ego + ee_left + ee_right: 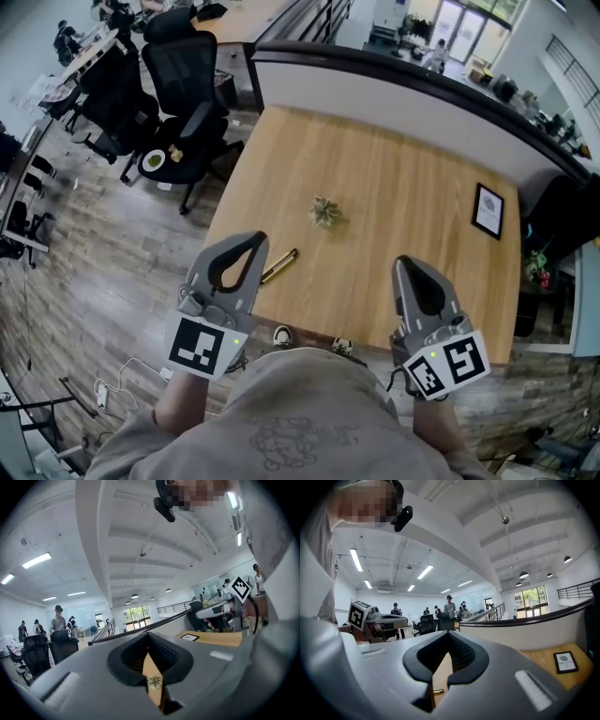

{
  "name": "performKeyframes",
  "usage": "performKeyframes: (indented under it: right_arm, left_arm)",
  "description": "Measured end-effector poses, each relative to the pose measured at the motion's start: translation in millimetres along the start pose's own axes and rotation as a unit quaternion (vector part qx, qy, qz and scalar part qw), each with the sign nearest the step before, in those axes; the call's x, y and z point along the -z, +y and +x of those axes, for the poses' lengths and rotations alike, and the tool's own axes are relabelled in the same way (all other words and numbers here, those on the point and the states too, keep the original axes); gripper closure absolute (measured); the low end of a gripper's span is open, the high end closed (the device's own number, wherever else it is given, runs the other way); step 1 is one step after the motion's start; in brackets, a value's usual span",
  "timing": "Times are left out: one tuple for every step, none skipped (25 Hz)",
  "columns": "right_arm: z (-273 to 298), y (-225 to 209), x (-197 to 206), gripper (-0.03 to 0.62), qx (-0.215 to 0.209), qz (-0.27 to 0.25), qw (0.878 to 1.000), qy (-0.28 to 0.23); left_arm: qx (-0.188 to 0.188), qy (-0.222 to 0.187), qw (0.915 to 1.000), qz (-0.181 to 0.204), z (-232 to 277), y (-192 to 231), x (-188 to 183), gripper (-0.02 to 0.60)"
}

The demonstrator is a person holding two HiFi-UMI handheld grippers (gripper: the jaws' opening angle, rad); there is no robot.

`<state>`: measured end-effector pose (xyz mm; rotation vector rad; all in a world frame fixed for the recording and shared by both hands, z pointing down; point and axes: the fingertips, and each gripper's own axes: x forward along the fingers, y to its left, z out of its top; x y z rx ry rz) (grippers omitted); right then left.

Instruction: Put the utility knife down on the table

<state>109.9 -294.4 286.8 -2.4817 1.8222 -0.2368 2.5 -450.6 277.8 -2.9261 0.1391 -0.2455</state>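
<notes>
The fingers [125,657] of the left gripper [247,251] are clenched, their tips pressed together, and nothing is held between them. The fingers [465,657] of the right gripper [410,272] are clenched in the same way and are also empty. The utility knife [278,266] lies flat on the wooden counter [394,187], just beside the left fingers on their right side. It is between the two grippers but much nearer to the left one, and neither gripper holds it. In the right gripper view a small part of the knife shows low in the narrow opening under the closed tips. Farther out, beyond both pairs of fingers and about between them, a small green plant [325,211] stands on the counter. Beyond the right fingers and to their right, a dark picture frame [488,211] is near the far edge of the counter. Beyond the left fingers and to their left, black office chairs [178,84] stand on the floor.
</notes>
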Motion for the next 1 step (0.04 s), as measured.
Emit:
performKeyframes:
  right_arm:
    - [-0.4, -1.7, -0.8, 0.585, 0.001, -0.001, 1.000, -0.001]
  left_arm:
    - [0.000, 0.000, 1.0000, 0.002, 0.7, -0.7, -0.2, 0.581]
